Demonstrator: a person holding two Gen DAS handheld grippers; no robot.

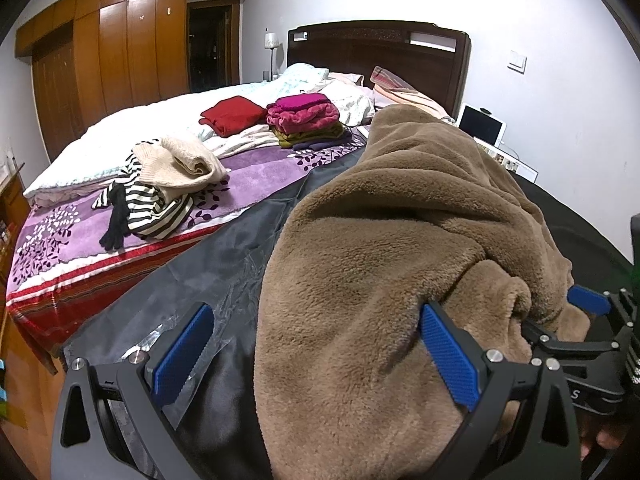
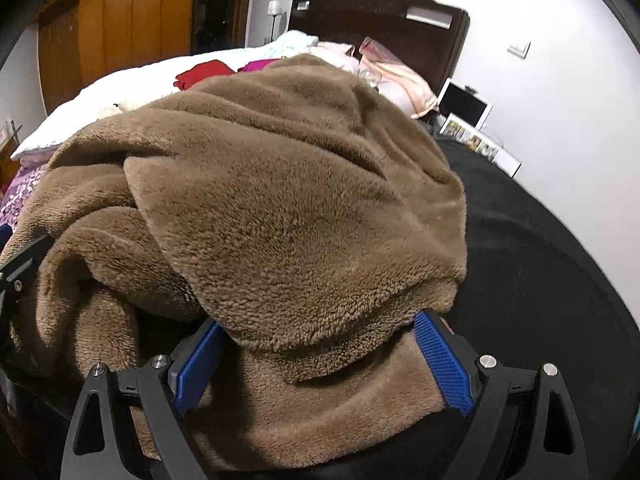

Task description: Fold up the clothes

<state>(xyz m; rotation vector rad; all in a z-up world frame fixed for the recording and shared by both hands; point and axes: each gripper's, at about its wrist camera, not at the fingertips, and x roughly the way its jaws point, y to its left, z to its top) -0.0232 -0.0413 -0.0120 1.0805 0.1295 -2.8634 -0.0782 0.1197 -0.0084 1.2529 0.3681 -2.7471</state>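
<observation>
A brown fleece garment (image 1: 400, 220) lies bunched on a dark cloth (image 1: 224, 256) spread over the near end of the bed. My left gripper (image 1: 316, 354) is open wide, its right pad (image 1: 448, 356) pressed against the fleece and its left pad over the dark cloth. In the right wrist view the same fleece garment (image 2: 280, 200) fills the middle, with a folded flap on top. My right gripper (image 2: 320, 362) is open too, and a thick fold of fleece lies between its pads. A blue pad (image 1: 588, 300) of the right gripper shows at the garment's right edge.
Further up the bed, on a purple leaf-print blanket (image 1: 256, 172), lies a heap of cream and striped clothes (image 1: 168, 184) with a black glove (image 1: 116, 220). Beyond are a red folded garment (image 1: 232, 114) and a folded stack (image 1: 308, 120). A headboard (image 1: 376, 52), a white screen (image 1: 480, 124) and wardrobes (image 1: 112, 60) stand behind.
</observation>
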